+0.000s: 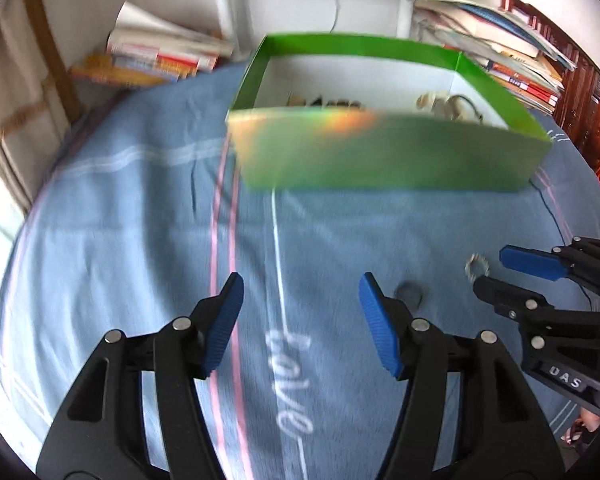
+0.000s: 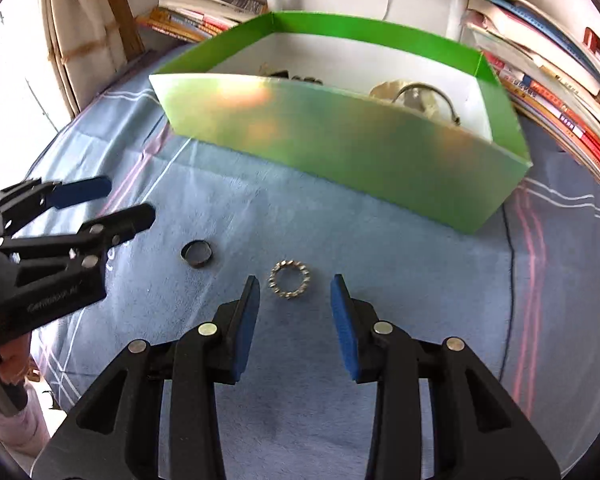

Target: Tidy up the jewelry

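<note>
**A:** What sits closest to you?

**B:** My right gripper (image 2: 294, 284), its blue pads spread apart with nothing pinched. Just past the tips, on the blue bedsheet (image 2: 400, 280), lies a silver beaded ring (image 2: 289, 279), roughly in line with the gap between the pads but not touched by either.

**A:** And your other hand?

**B:** My left gripper (image 1: 300, 292) is spread too, and empty. A dark band ring (image 1: 409, 294) lies just beside its right pad, outside the gap, on the sheet next to the white stitched word "love" (image 1: 288, 384).

**A:** Are the two rings together?

**B:** Near each other, not touching. The dark band lies to the left of the beaded one in my right view.

**A:** Farther out?

**B:** A green box (image 2: 340, 148), open-topped with a white inside, stands on the sheet beyond both rings. A few pieces of jewellery (image 2: 416, 98) already lie in it; they are too blurred to name. Behind it, stacked books (image 2: 540, 92) lean against the wall.
</note>
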A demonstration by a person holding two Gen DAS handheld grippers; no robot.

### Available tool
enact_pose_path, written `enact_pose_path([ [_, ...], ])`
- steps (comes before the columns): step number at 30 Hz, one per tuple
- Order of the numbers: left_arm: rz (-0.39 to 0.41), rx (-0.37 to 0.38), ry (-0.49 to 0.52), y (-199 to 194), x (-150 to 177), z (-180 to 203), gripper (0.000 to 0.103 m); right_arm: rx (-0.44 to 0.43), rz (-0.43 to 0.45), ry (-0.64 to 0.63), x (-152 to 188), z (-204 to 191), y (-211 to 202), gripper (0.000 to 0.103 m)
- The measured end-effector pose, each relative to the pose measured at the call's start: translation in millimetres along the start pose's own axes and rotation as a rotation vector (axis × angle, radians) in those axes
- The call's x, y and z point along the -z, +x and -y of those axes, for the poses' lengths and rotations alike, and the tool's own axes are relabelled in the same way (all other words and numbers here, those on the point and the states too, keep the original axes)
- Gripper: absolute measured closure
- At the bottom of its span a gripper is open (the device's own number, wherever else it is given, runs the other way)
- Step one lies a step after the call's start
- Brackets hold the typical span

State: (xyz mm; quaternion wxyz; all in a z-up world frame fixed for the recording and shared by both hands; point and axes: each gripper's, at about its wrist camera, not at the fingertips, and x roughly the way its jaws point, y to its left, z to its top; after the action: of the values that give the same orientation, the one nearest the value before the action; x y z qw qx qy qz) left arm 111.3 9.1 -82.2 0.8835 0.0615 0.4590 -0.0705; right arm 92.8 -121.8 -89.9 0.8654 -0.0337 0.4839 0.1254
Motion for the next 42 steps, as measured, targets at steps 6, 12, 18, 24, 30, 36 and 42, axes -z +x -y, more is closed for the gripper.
enact_pose_path([
  [6, -0.023, 0.032, -0.016, 2.3, 15.7, 5.9, 0.043, 0.057, 0.027, -0.022, -2.4, -5.4, 3.7, 0.082],
  [12, -0.031, 0.092, 0.036, 6.5, 18.9, 36.8, 0.043, 0.08, 0.024, 0.027, 9.6, 11.8, -3.3, 0.082],
  [18, -0.02, 0.097, 0.038, 11.5, 13.5, 52.6, 0.045, 0.082, 0.031, 0.061, 19.1, 19.9, -6.6, 0.082],
  [24, -0.001, 0.072, 0.022, 11.6, 11.5, 50.3, 0.082, 0.09, 0.036, 0.063, 21.5, 19.6, -8.8, 0.082],
  [30, 0.006, 0.058, 0.017, 2.2, 25.5, 42.9, 0.083, 0.082, 0.033, 0.05, 27.1, 13.2, -12.0, 0.082],
  [36, 0.008, 0.058, 0.018, -6.8, 39.0, 41.5, 0.083, 0.069, 0.021, 0.03, 35.2, 3.9, -16.9, 0.082],
  [42, 0.002, 0.06, -0.003, -9.9, 43.1, 31.4, 0.081, 0.073, 0.02, 0.044, 35.8, 2.7, -17.3, 0.081],
])
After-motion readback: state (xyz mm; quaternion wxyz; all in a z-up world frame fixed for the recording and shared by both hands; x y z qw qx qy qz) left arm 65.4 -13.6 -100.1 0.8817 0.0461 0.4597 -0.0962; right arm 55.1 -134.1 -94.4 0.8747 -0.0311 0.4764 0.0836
